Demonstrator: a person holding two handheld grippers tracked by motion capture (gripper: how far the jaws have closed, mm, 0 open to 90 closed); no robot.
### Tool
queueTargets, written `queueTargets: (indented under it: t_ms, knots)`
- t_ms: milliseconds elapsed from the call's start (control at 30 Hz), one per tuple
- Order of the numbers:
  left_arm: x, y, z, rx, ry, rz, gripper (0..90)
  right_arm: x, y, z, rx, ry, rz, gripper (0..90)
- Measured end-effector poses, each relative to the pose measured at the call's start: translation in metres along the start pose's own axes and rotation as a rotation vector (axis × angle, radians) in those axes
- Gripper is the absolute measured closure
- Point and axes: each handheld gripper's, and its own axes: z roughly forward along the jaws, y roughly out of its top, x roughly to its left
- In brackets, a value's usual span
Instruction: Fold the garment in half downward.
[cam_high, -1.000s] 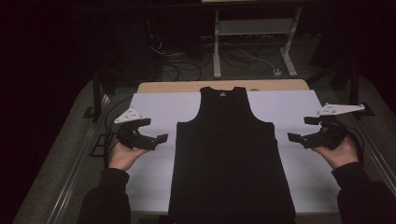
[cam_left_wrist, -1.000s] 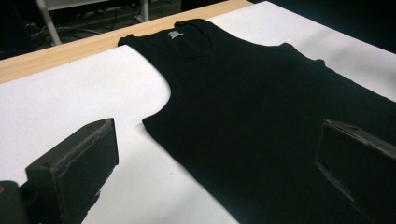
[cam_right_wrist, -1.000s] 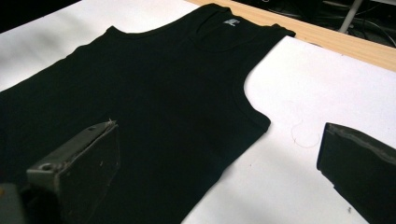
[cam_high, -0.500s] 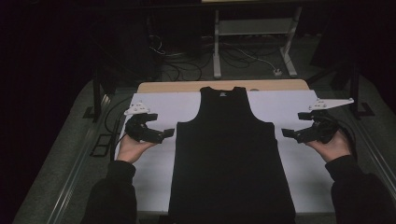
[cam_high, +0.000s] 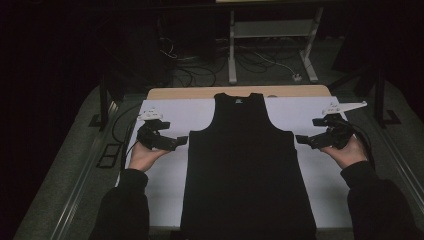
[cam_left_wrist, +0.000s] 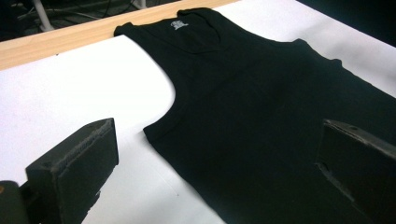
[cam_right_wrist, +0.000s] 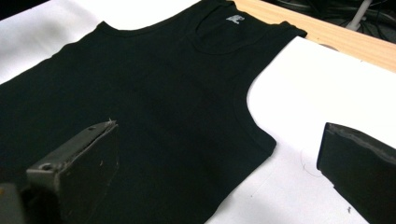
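A black tank top (cam_high: 245, 160) lies flat on the white table cover (cam_high: 200, 112), neck toward the far edge, hem at the near edge. My left gripper (cam_high: 179, 141) hovers open just off its left underarm corner (cam_left_wrist: 152, 130), jaws wide apart in the left gripper view (cam_left_wrist: 210, 172). My right gripper (cam_high: 302, 140) hovers open beside the right underarm corner (cam_right_wrist: 268, 142), jaws spread either side of that corner (cam_right_wrist: 219, 172). Neither gripper holds anything. The neck label (cam_left_wrist: 177, 24) shows pale inside the collar (cam_right_wrist: 235, 19).
A strip of bare wooden tabletop (cam_high: 240, 92) runs along the far edge. Beyond it stand a white metal frame (cam_high: 272, 45) and cables on the dark floor (cam_high: 190, 75). Metal rails (cam_high: 75, 200) flank the table on both sides.
Both grippers have moved inward toward the tank top's underarm corners and slightly forward. The garment has not moved.
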Motion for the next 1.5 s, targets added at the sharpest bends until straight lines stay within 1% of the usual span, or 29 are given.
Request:
queueTargets:
  t_ms: [67,133,167,233,267,400,467,633,700,800,833,967,1033,1167,1300,1367,1433,1467,1500]
  knots:
    - [0.002,0.0,0.002,0.006,-0.002,0.0,0.0,-0.002,0.0,0.003,0.005,0.001,0.002,0.0]
    - [0.004,0.001,0.003,0.007,0.0,-0.009,0.0,-0.004,0.0,0.005,0.008,0.001,0.009,0.0]
    - [0.004,0.001,0.004,0.01,0.0,-0.007,0.0,-0.005,0.0,0.006,0.009,0.002,0.011,0.0]
    - [0.004,0.003,0.005,0.016,0.013,0.001,0.0,-0.007,0.0,0.007,0.009,0.002,0.016,0.0]
    - [0.005,0.005,0.005,0.013,0.013,0.005,0.0,-0.008,0.0,0.008,0.012,0.001,0.024,0.0]
    - [0.005,0.01,0.009,0.018,0.007,0.004,0.0,-0.013,0.001,0.01,0.014,-0.001,0.03,0.0]
    - [0.006,0.012,0.012,0.021,0.002,0.007,0.0,-0.017,0.001,0.013,0.014,-0.002,0.046,0.0]
    - [0.006,0.016,0.019,0.036,0.001,0.009,0.0,-0.021,0.003,0.016,0.018,-0.003,0.054,0.0]
    - [0.008,0.017,0.021,0.044,-0.001,0.018,0.0,-0.023,0.005,0.018,0.022,-0.008,0.051,0.0]
    - [0.011,0.017,0.025,0.051,-0.001,0.01,0.0,-0.025,0.007,0.02,0.019,-0.004,0.053,0.0]
    - [0.012,0.017,0.026,0.053,0.0,0.004,0.0,-0.026,0.008,0.021,0.019,-0.004,0.062,0.0]
    - [0.016,0.015,0.032,0.06,0.003,-0.011,0.0,-0.031,0.007,0.025,0.021,-0.002,0.072,0.0]
    - [0.019,0.013,0.034,0.066,0.002,-0.019,0.0,-0.033,0.006,0.028,0.029,-0.003,0.083,0.0]
    - [0.024,0.011,0.039,0.077,0.005,-0.024,0.0,-0.036,0.004,0.035,0.048,0.001,0.087,0.0]
    - [0.027,0.008,0.043,0.076,0.018,-0.036,0.0,-0.038,0.002,0.04,0.056,0.002,0.094,0.0]
    - [0.028,0.006,0.045,0.084,0.014,-0.041,0.0,-0.039,0.001,0.043,0.062,0.001,0.097,0.0]
    - [0.029,0.006,0.047,0.095,0.016,-0.036,0.0,-0.04,0.0,0.045,0.066,0.0,0.098,0.0]
    - [0.029,0.006,0.047,0.094,0.016,-0.036,0.0,-0.041,0.0,0.045,0.066,0.002,0.1,0.0]
    - [0.03,0.005,0.048,0.088,0.013,-0.045,0.0,-0.041,0.0,0.046,0.068,0.0,0.101,0.0]
